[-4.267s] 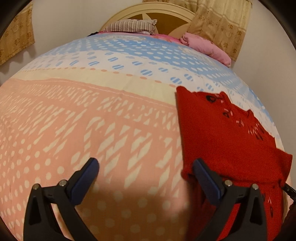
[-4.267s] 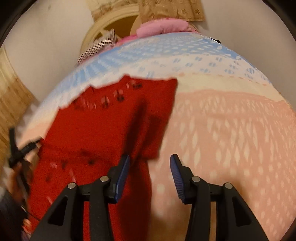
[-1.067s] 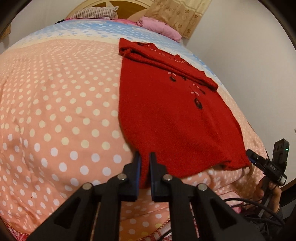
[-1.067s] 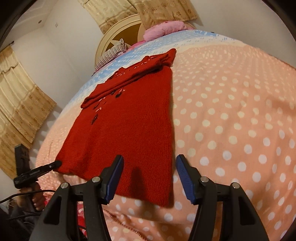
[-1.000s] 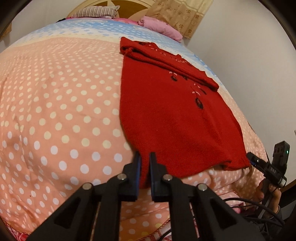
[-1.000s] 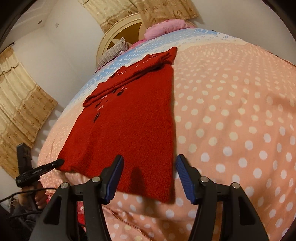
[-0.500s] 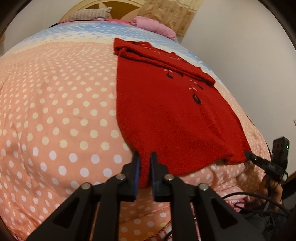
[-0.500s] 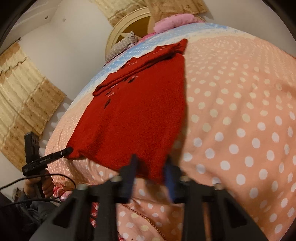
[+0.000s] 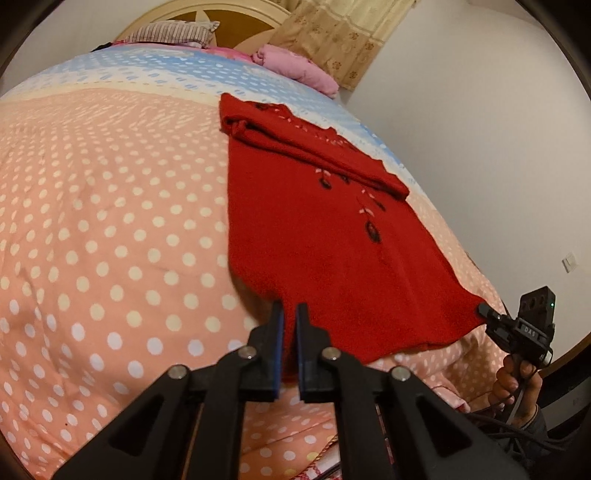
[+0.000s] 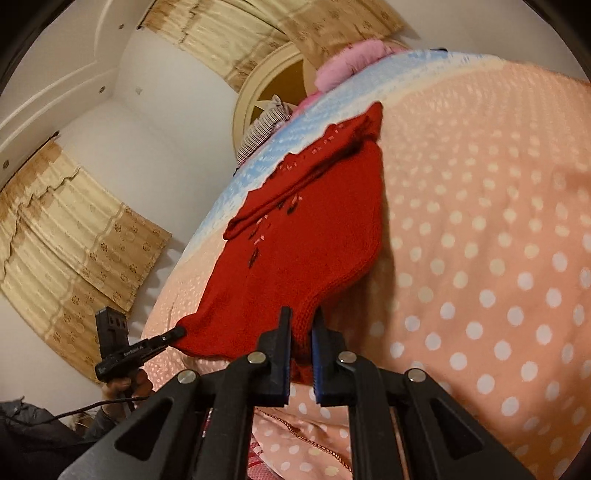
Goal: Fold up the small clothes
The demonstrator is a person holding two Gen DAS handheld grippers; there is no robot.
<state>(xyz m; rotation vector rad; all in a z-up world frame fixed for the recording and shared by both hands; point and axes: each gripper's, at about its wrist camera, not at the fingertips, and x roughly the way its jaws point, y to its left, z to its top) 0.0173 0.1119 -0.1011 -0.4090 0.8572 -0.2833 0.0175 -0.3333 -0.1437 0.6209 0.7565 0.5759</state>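
Note:
A red knitted garment lies lengthwise on the bed, with its sleeves folded across the far end and dark and pink stitching down the middle. My left gripper is shut on the near hem at its left corner. In the right wrist view my right gripper grips the hem's other corner of the garment, its jaws still closing on the knit. Both hem corners hang slightly off the cover. Each view shows the other gripper: the right gripper at the right, the left gripper at the left.
The bed cover is peach with white dots and turns blue toward the headboard. A pink pillow and a striped pillow lie there. A white wall runs close along the bed's right side. A hand with cables is below.
The right gripper's jaws have shut onto the hem corner that lay between them. The hem has lifted a little off the cover at both corners. The left gripper kept its hold.

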